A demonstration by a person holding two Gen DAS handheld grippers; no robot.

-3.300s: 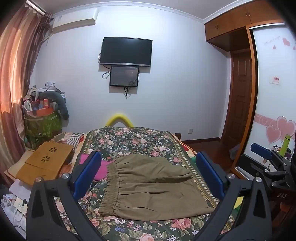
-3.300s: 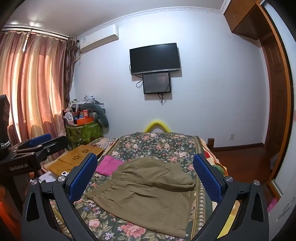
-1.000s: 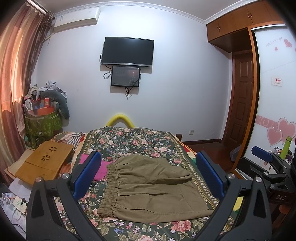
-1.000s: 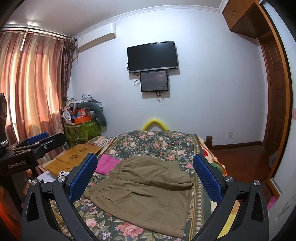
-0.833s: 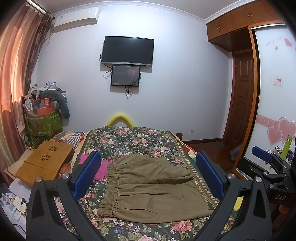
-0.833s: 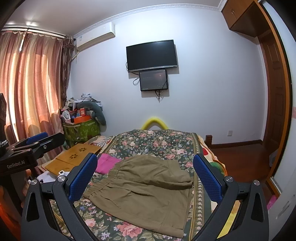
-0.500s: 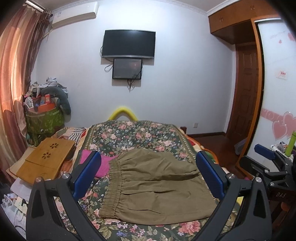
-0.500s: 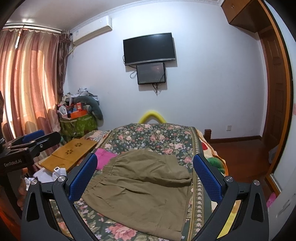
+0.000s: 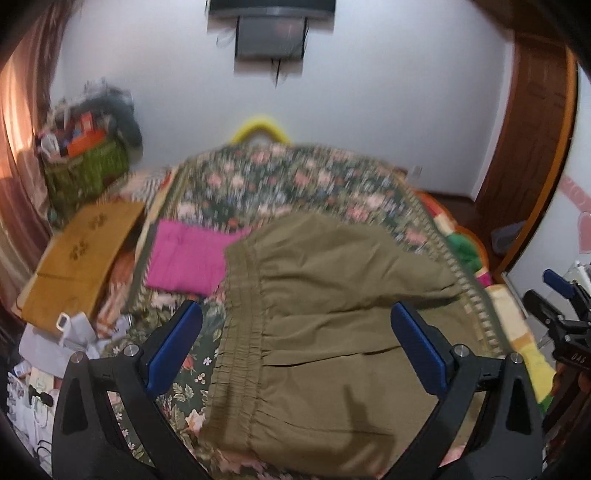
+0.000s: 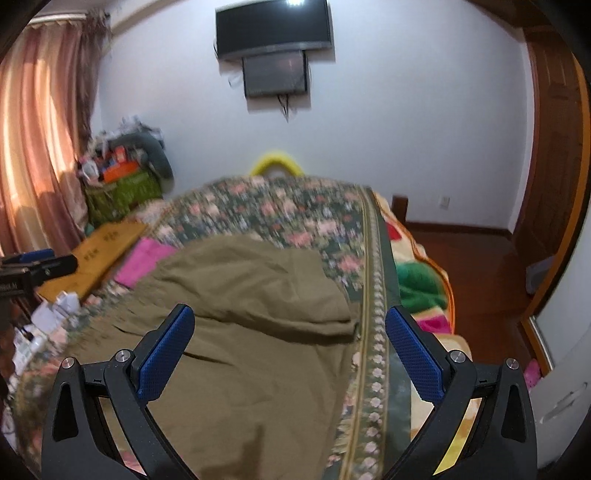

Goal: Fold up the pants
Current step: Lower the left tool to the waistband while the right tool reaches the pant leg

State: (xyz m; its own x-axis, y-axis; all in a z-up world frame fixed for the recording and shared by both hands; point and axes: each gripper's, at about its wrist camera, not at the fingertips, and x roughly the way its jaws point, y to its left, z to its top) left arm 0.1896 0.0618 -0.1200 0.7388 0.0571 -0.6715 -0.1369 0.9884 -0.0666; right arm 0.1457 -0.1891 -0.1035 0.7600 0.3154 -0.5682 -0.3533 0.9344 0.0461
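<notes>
- Left wrist view: left gripper (image 9: 295, 345) jaws spread wide, nothing between them; blue pads (image 9: 173, 349) hang over the pants (image 9: 325, 317), contact cannot be told
- pants olive, lying flat on the floral bedspread (image 9: 288, 184); elastic waistband (image 9: 240, 314) runs down the left side, near the left pad; a fold of cloth lies across the upper right part
- pink cloth (image 9: 188, 254) just beside the waistband, upper left; its right edge looks tucked under the pants
- wooden tray (image 9: 81, 258) further left at the bed's edge; papers (image 9: 55, 343) below it; green basket (image 9: 85, 173) of clutter by the curtain (image 9: 18, 147)
- right gripper (image 9: 565, 314) seen at far right edge, off the bed's side; frame blurred
- Right wrist view: right gripper (image 10: 290, 354) also wide open, holding nothing; pads (image 10: 413, 354) above the pants (image 10: 240, 332); right pad sits over the bedspread border (image 10: 373, 332), past the pants' right edge
- pants fill the lower middle; folded-over layer ends in a rounded edge between the pads
- colourful blanket (image 10: 417, 280) right of the border; TV (image 10: 273, 27) on the wall; left gripper (image 10: 33, 269) pokes in at left edge, over the tray (image 10: 103, 251)
</notes>
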